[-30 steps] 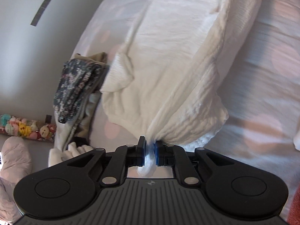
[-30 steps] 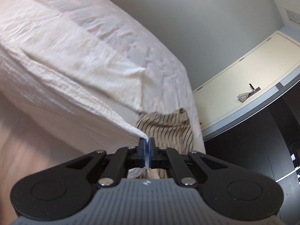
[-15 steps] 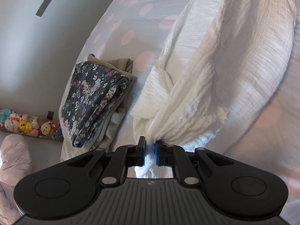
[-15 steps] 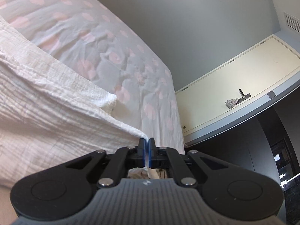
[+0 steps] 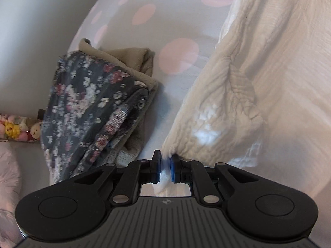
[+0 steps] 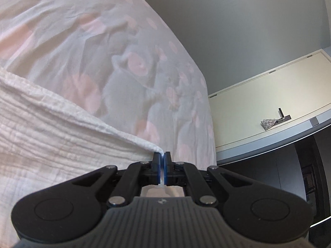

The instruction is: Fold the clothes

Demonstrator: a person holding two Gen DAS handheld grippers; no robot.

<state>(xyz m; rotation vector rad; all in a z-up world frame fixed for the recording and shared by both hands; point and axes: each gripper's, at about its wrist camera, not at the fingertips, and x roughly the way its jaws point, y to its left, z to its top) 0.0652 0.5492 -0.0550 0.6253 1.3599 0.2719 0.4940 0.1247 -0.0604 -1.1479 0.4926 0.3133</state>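
A white crinkled garment (image 5: 258, 86) hangs stretched over the bed. My left gripper (image 5: 165, 161) is shut on a bunched corner of it, the cloth pinched between the blue pads. In the right wrist view the same white garment (image 6: 41, 140) runs off to the left from my right gripper (image 6: 162, 159), which is shut on another thin corner. The cloth is taut and lifted between the two grippers. The rest of the garment is out of view beyond the frame edges.
The bedsheet (image 5: 178, 55), pale with pink dots, lies under the garment. A folded pile with a dark floral garment (image 5: 89, 111) on a beige one (image 5: 128, 60) sits at the left. Plush toys (image 5: 12, 128) line the wall. A cream door (image 6: 269, 101) stands beyond the bed's right edge.
Both grippers have carried the white garment across the bed, still pinched. The folded pile has come much closer in the left view. The striped garment has left the right view.
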